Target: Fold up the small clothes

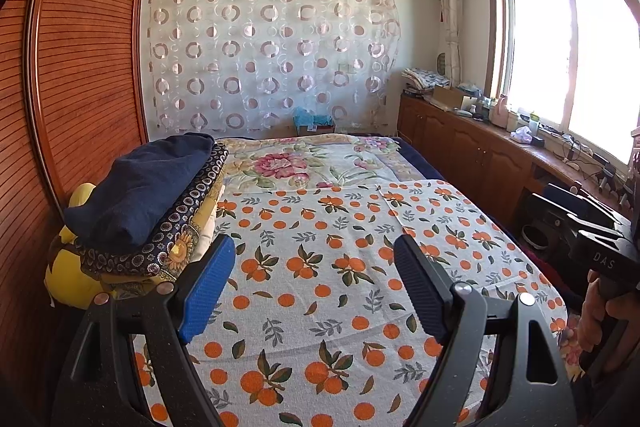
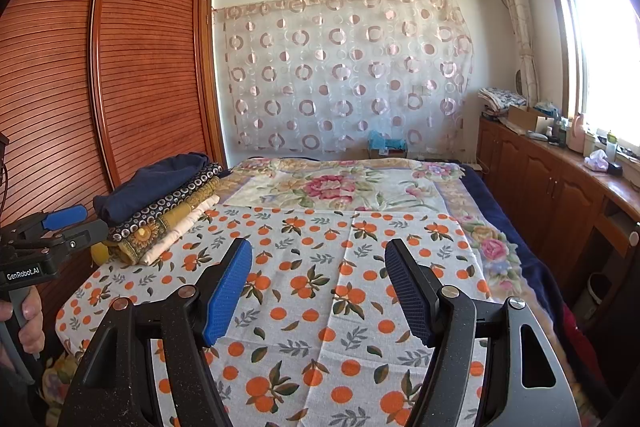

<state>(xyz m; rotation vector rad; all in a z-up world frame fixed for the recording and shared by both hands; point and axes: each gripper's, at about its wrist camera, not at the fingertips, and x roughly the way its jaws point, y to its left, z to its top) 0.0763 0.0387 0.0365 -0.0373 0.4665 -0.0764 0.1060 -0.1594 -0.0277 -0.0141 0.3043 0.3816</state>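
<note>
A white cloth printed with oranges lies spread flat on the bed, with fold creases across it. At its far left corner stands a stack of folded clothes: a navy piece on top, then a dark patterned one, with yellow and cream pieces under them. My left gripper hovers open over the cloth just right of the stack, with nothing between its fingers. My right gripper is also open and empty above the cloth's middle. Each gripper appears at the edge of the other's view, held by a hand.
A slatted wooden wardrobe stands close along the bed's left side. A floral bedspread covers the far half of the bed. A low wooden cabinet crowded with small items runs under the window on the right.
</note>
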